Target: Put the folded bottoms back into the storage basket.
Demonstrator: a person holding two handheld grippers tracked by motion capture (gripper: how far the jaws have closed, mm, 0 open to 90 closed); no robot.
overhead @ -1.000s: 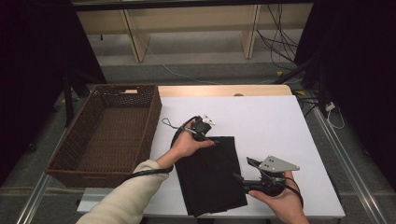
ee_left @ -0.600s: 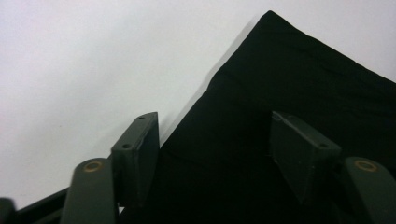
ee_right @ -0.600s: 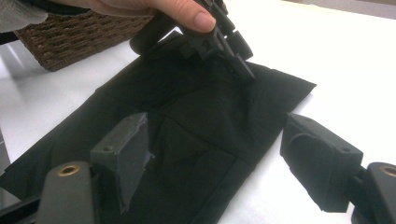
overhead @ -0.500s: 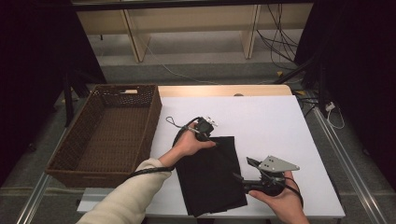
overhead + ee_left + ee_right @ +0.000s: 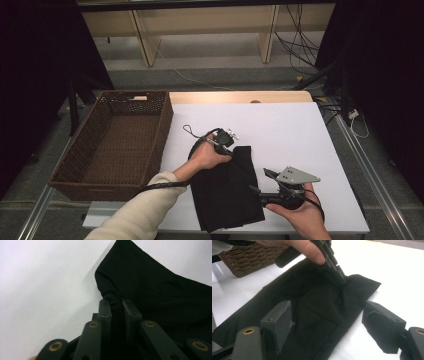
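A black cloth lies folded flat on the white table near its front edge. My left gripper, held from the left, has its tips on the cloth's far edge. Its jaws have just been closing, and in the left gripper view they pinch a raised fold of the black cloth. The right gripper view catches the same pinch, with the left gripper bunching the cloth. My right gripper rests at the cloth's right edge, jaws wide apart over the fabric without pressing it.
A dark wicker basket stands on the left of the table, close to the cloth. The white tabletop stretches beyond and to the right. Cables trail on the floor past the table's far edge.
The left hand has shifted slightly right and down onto the cloth's far edge. The right hand has stayed where it was.
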